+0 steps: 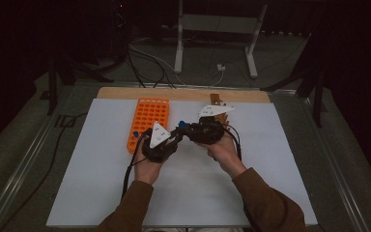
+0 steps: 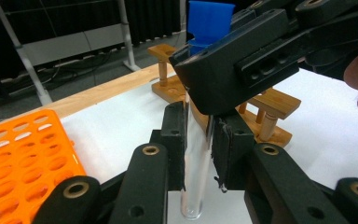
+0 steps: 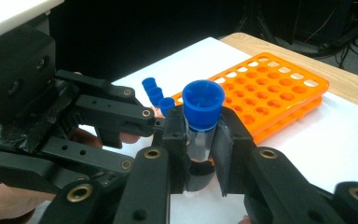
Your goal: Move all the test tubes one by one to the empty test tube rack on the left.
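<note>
Left gripper view: left tongs (image 2: pixel 198 144) at bottom centre, clamped on the bare shaft of a clear tube (image 2: pixel 196 179); behind, upper right, right tongs (image 2: pixel 200 70) grip its upper part under the blue cap (image 2: pixel 209 21). Wooden stand (image 2: pixel 270 109) beyond, orange rack (image 2: pixel 21 158) lower left. Right gripper view: capped tube end-on, three blue-capped tubes (image 3: pixel 156 95) at the rack's near corner, left of centre. High view: both tongs meet mid-frame above the white bench (image 1: pixel 270 159).

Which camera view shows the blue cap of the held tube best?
The right gripper view: the blue cap faces the camera, close and sharp, above the right gripper. The left gripper view shows its side, partly hidden. The high view gives a tiny blue spot.
</note>
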